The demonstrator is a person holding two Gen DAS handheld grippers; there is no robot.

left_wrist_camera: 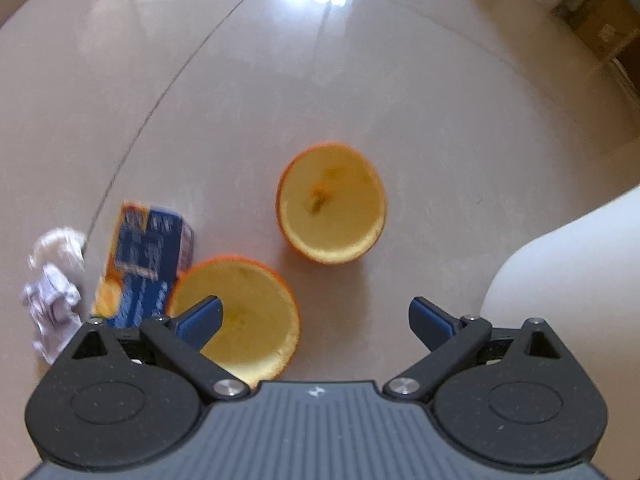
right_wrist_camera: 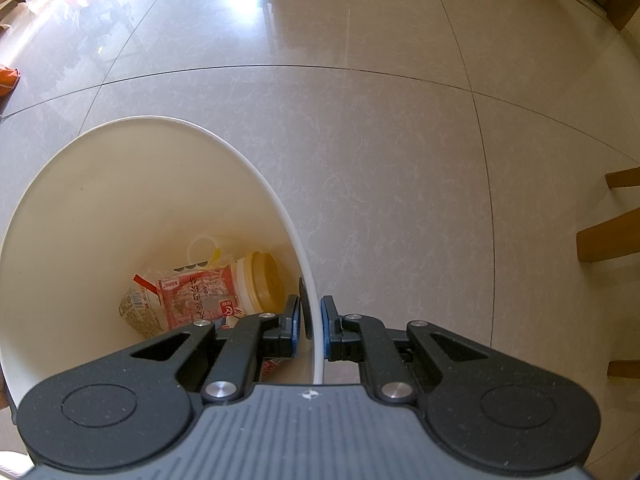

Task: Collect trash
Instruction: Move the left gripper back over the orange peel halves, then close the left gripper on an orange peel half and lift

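On the tiled floor lie two hollow orange-peel halves: one ahead, one close under my left gripper, which stands open above the floor, its left finger over the near peel. A blue and orange carton and crumpled white paper lie at the left. My right gripper is shut on the rim of a white bin, one finger inside, one outside. In the bin lie a red wrapper, a plastic bottle with a tan cap and a printed packet.
The white bin's side shows at the right of the left wrist view. Wooden furniture legs stand at the far right of the right wrist view. Cardboard boxes sit at the back right. Bare tiles stretch ahead of both grippers.
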